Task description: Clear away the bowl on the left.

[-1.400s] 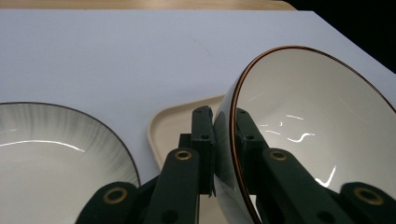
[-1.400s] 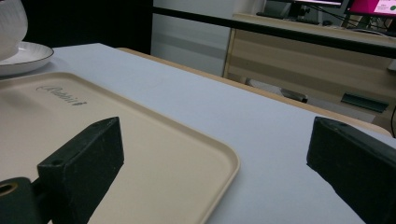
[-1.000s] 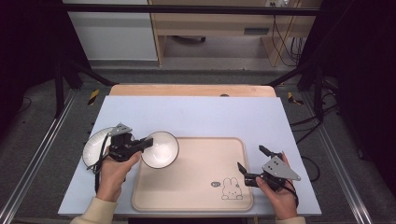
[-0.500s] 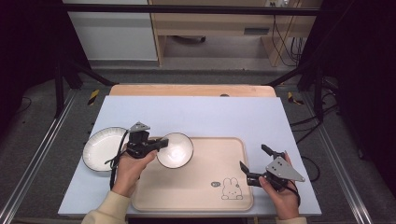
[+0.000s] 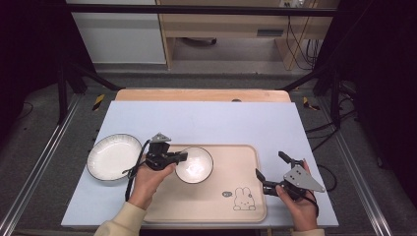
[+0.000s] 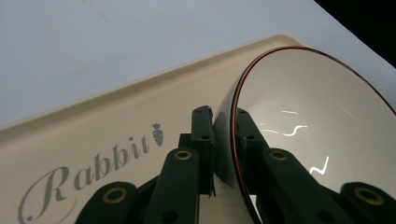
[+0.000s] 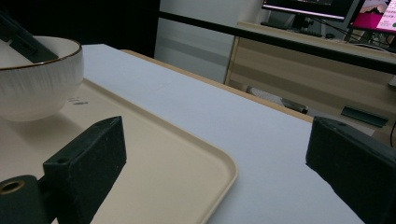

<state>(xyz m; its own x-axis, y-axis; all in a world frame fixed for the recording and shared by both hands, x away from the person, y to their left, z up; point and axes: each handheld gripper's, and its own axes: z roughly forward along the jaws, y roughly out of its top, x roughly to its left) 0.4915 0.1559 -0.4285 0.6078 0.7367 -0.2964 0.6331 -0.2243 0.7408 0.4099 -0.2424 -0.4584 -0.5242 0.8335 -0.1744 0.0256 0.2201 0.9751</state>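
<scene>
A white ribbed bowl point(image 5: 195, 165) with a thin brown rim sits in the upper left part of the beige tray point(image 5: 231, 169). My left gripper point(image 5: 181, 158) is shut on the bowl's left rim; in the left gripper view the rim of the bowl point(image 6: 308, 116) runs between the two black jaws, one pad inside and one outside. From the right gripper view the bowl point(image 7: 37, 79) rests on the tray point(image 7: 163, 172) at the far left. My right gripper point(image 5: 271, 168) stands open over the tray's right edge, nothing between its fingers point(image 7: 88, 158).
A white plate point(image 5: 114, 156) lies on the pale blue mat point(image 5: 221, 120) left of the tray. The tray bears a rabbit drawing point(image 5: 243, 198) near its front right and the word Rabbit point(image 6: 84, 175). A wooden table edge point(image 5: 196, 94) runs behind the mat.
My left gripper carried the bowl rightward from beside the plate onto the tray and lowered it there. The right gripper stayed in place.
</scene>
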